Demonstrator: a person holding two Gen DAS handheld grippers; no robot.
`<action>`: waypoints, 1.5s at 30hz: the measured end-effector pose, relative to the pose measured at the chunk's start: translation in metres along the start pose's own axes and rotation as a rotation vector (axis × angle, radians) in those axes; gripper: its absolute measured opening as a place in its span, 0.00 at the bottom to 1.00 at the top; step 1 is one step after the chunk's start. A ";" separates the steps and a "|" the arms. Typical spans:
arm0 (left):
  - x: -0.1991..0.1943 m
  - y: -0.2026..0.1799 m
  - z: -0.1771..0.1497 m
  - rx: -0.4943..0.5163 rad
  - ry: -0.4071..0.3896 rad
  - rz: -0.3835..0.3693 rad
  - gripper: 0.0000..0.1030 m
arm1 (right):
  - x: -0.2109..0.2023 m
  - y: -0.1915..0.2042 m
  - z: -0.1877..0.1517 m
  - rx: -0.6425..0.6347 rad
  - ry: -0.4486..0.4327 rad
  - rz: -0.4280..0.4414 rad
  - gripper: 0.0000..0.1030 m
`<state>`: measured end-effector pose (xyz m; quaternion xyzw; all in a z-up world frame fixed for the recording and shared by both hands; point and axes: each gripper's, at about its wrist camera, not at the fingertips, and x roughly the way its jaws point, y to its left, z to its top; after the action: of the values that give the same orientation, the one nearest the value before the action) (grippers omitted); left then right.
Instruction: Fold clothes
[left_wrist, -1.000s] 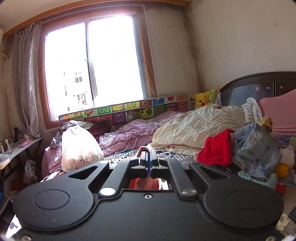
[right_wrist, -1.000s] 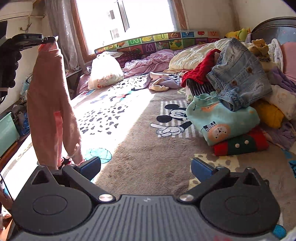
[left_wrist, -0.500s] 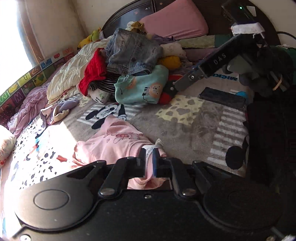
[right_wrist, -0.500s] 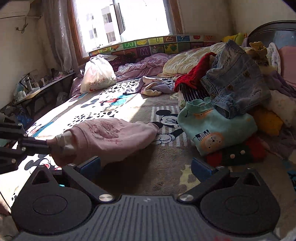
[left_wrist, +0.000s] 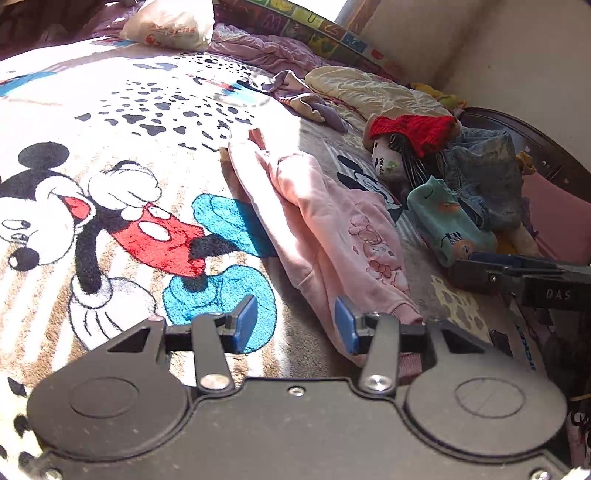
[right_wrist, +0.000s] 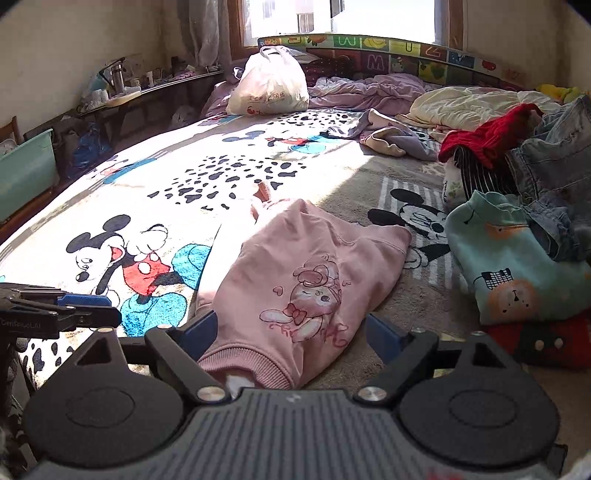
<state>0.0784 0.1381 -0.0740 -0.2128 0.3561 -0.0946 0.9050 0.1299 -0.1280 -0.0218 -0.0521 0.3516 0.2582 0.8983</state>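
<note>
A pink sweatshirt (right_wrist: 306, 273) with a cartoon print lies crumpled on the Mickey Mouse blanket (right_wrist: 155, 206). It also shows in the left wrist view as a long pink heap (left_wrist: 317, 221). My left gripper (left_wrist: 295, 326) hangs low at the sweatshirt's near edge. Its jaws are opening, with only blanket between the blue pads and the ribbed hem beside the right pad. My right gripper (right_wrist: 291, 332) straddles the ribbed hem. Its jaws are closing with the hem between them, and the right pad stands apart from the cloth. Each gripper shows at the edge of the other's view.
A pile of clothes sits to the right: a teal sweatshirt (right_wrist: 513, 266), a denim jacket (right_wrist: 557, 162) and a red knit (right_wrist: 491, 133). A white plastic bag (right_wrist: 269, 85) and rumpled bedding (right_wrist: 465, 107) lie at the back. A cluttered shelf (right_wrist: 122, 96) and a green bin (right_wrist: 26, 166) flank the bed's left side.
The left gripper came down from holding the pink sweatshirt aloft, laid it on the blanket and let go. The right gripper moved in over the hem and its jaws narrowed.
</note>
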 end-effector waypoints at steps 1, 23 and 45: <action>0.006 0.006 0.002 -0.043 0.000 -0.001 0.44 | 0.010 0.006 0.005 -0.009 0.009 0.014 0.73; 0.014 0.065 -0.039 -0.365 0.004 -0.099 0.43 | 0.199 0.108 0.054 -0.360 0.388 -0.080 0.44; 0.051 0.014 -0.021 -0.277 -0.004 -0.056 0.45 | -0.079 -0.194 -0.040 0.665 -0.187 -0.272 0.04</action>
<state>0.1016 0.1269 -0.1251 -0.3457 0.3580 -0.0692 0.8646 0.1539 -0.3400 -0.0163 0.2200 0.3223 0.0117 0.9206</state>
